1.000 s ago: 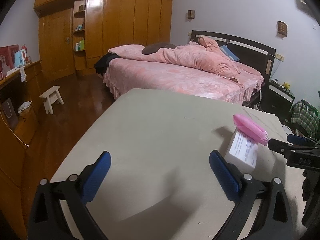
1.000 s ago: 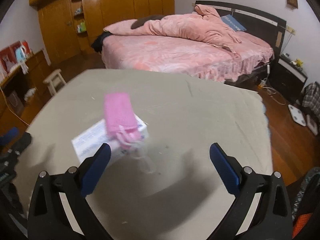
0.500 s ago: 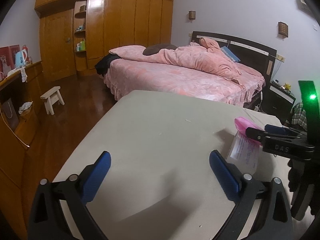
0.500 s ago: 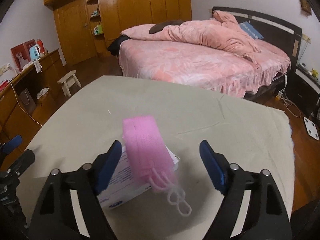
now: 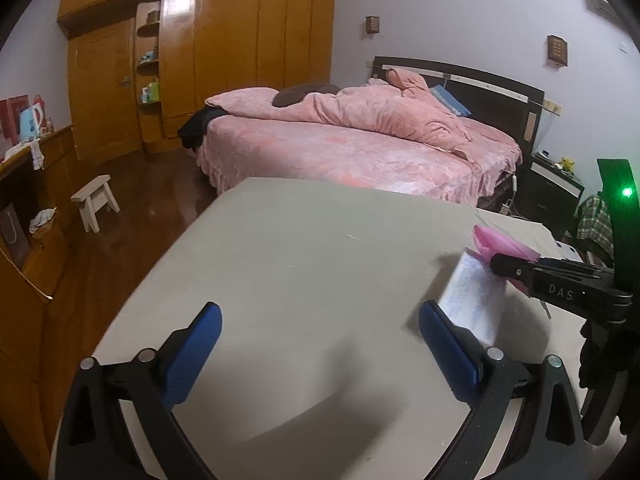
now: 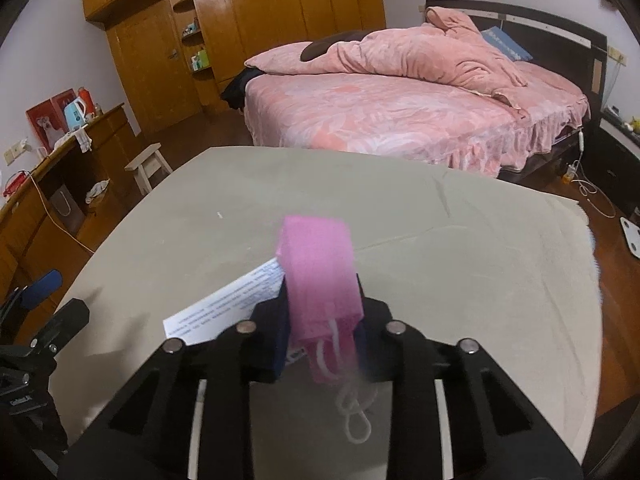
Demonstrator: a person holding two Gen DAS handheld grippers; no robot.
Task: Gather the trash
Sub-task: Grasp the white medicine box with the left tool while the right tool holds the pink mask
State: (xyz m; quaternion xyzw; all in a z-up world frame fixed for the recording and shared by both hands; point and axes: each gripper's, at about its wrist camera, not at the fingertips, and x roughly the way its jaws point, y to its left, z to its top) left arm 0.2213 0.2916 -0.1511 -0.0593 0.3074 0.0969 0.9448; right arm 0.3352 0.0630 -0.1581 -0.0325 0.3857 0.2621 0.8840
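While the left gripper [image 5: 320, 344] hovers spread and empty, the right gripper [image 6: 320, 336] pinches the pink mask [image 6: 320, 276] above the box [image 6: 228, 308]; lifting clear comes next.

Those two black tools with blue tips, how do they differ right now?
The left tool is wide open and empty; the right tool is shut on a pink face mask. The left hovers over bare table; the right sits above a white box. Both have black frames.
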